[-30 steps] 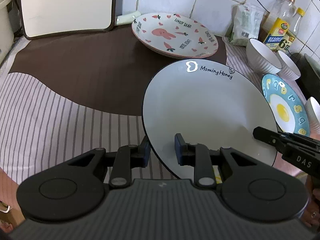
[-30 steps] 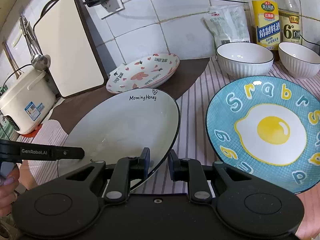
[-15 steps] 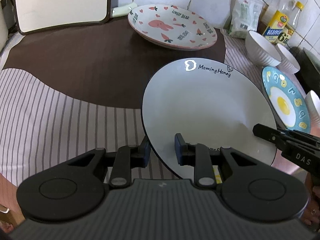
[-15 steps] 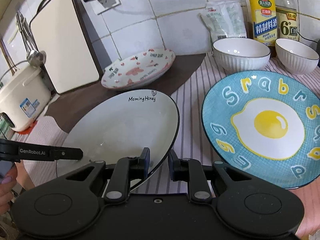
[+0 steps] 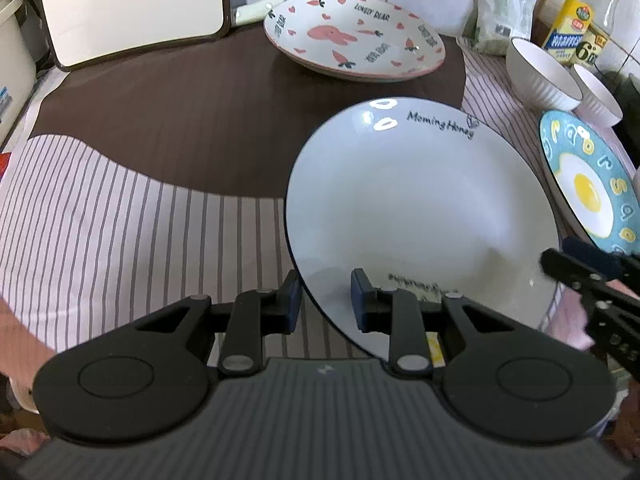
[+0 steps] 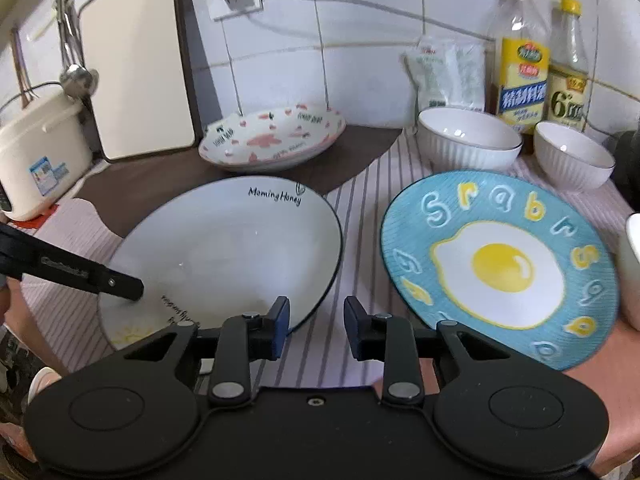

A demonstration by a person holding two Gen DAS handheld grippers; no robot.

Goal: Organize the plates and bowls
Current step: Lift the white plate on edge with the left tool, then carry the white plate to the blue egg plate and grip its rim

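Note:
A white plate lettered "Morning Honey" (image 5: 420, 200) is held tilted above the striped cloth. My left gripper (image 5: 325, 300) is shut on its near left rim, one finger under and one over. My right gripper (image 6: 315, 320) straddles the plate's (image 6: 224, 248) right rim with a gap, so it looks open. A pink rabbit plate (image 5: 356, 36) rests at the back, also in the right wrist view (image 6: 276, 140). A blue egg plate (image 6: 500, 264) lies to the right (image 5: 588, 184). Two white ribbed bowls (image 6: 468, 140) (image 6: 572, 156) stand behind it.
A white cutting board (image 6: 136, 60) leans on the tiled wall at back left, beside a rice cooker (image 6: 36, 156). Oil and vinegar bottles (image 6: 520, 64) and a bag (image 6: 448, 72) stand at back right. Another white dish edge (image 6: 632, 272) shows at far right.
The white plate has tilted and lifted slightly with my left gripper. My right gripper has widened its jaws around the plate's rim and drawn back a little.

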